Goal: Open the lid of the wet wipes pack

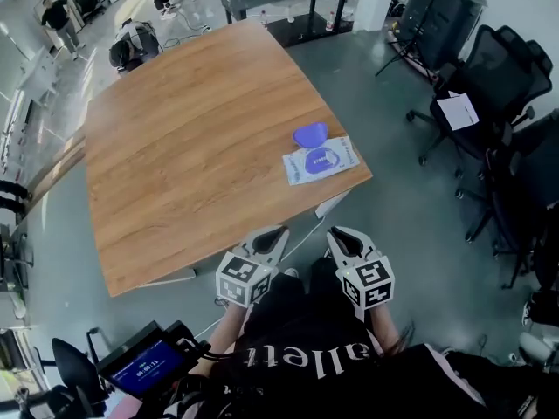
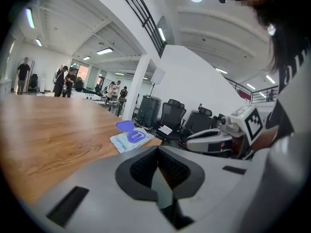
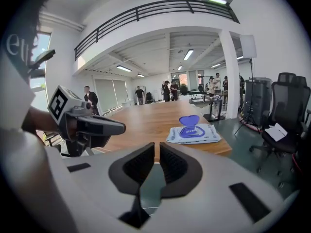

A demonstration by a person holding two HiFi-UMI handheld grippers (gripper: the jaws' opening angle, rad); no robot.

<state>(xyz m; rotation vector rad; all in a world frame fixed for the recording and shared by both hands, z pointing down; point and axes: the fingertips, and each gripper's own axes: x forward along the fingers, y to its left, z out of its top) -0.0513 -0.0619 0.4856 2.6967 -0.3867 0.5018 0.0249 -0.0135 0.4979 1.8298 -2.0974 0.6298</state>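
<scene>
1. Table [image 1: 192, 147]: wooden top, bare apart from item 2.

2. Pack [image 1: 325, 162]: flat, white and blue, lying on the table at its near right corner, just inside the edge. In the head view it is at about 1 o'clock from both grippers and well apart from them.

3. Lid [image 1: 310, 134]: blue, rounded, raised off the pack's opening and standing at the pack's 11 o'clock side.

4. Left gripper [image 1: 267, 236]: off the table, held near the person's body. Jaws pressed together at the tips, nothing between them.

5. Right gripper [image 1: 343, 236]: beside the left gripper, at its 3 o'clock, also clear of the table. Jaws a narrow slit apart, nothing between them. Its view shows the pack at 1 o'clock, beyond the jaws.

6. Chairs [image 1: 498, 68]: black office chairs on the grey floor at 3 o'clock from the table; one seat carries a paper [image 1: 458, 110].
</scene>
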